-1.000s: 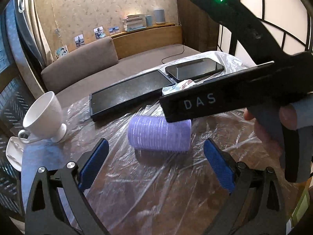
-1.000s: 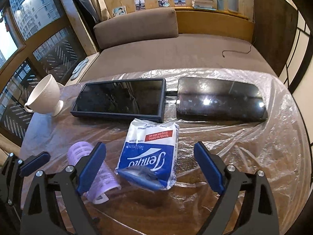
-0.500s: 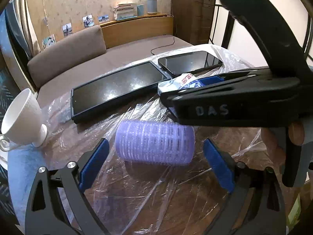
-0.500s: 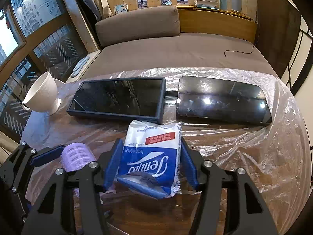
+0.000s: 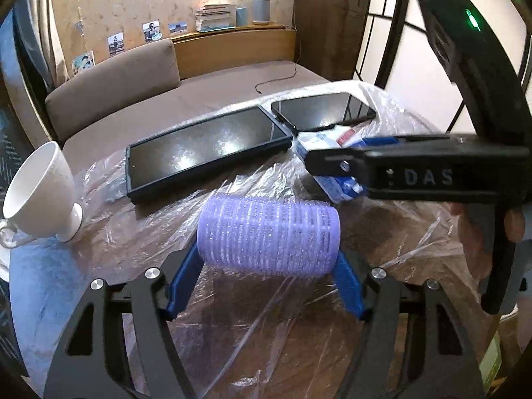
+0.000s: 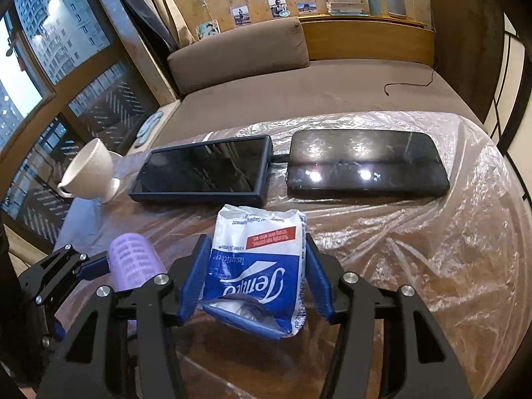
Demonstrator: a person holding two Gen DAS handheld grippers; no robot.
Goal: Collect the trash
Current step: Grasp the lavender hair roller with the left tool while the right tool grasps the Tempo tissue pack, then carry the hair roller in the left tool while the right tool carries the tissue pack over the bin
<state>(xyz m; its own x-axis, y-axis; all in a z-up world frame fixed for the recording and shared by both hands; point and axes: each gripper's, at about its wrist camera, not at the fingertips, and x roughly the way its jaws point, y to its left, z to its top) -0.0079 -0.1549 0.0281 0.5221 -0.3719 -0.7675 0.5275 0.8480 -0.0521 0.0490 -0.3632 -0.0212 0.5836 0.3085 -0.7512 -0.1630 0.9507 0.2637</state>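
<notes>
A purple hair roller (image 5: 267, 234) lies crosswise between the blue pads of my left gripper (image 5: 266, 266), which is shut on its two ends just above the plastic-covered table. It also shows in the right wrist view (image 6: 131, 262). My right gripper (image 6: 254, 272) is shut on a blue and white tissue pack (image 6: 256, 259), pads pressed on both sides. The pack's torn open end faces the camera. In the left wrist view the right gripper (image 5: 349, 156) crosses the right side, with the pack (image 5: 327, 141) in it.
A dark tablet in a case (image 6: 202, 173) and a black glossy tablet (image 6: 364, 164) lie side by side at the table's far edge. A white cup (image 6: 91, 171) stands at the left on a saucer. Crinkled clear plastic (image 6: 432, 249) covers the table. A brown sofa (image 6: 299, 99) is behind.
Both grippers have closed from open: the left onto the purple roller, the right onto the tissue pack. The left gripper moved closer to the roller.
</notes>
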